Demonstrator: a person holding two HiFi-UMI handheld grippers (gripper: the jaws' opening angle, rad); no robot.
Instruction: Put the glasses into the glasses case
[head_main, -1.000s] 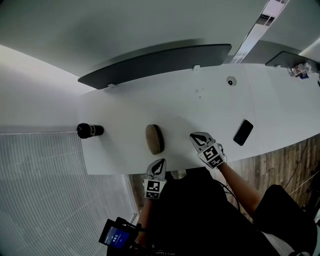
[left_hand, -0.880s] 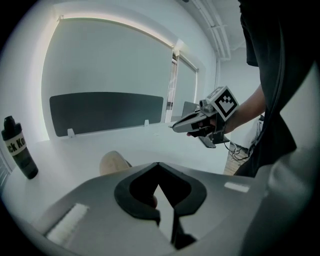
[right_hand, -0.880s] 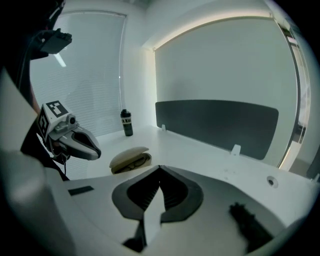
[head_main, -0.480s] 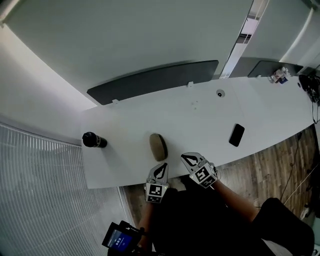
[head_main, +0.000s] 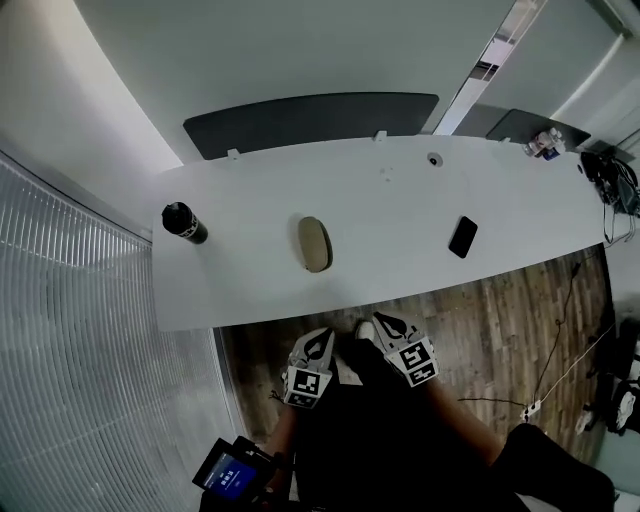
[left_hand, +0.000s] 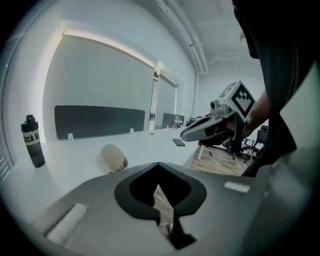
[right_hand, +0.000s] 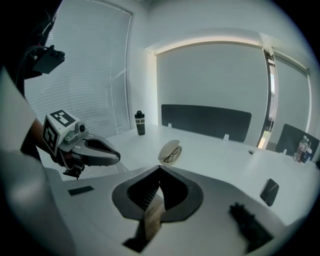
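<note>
One oval tan case (glasses inside)

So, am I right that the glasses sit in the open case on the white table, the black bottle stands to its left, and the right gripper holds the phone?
Not quite: the head view shows the phone lying on the table, right of the case; the right gripper is shut and empty. The glasses, open case and black bottle are as you say.
</note>
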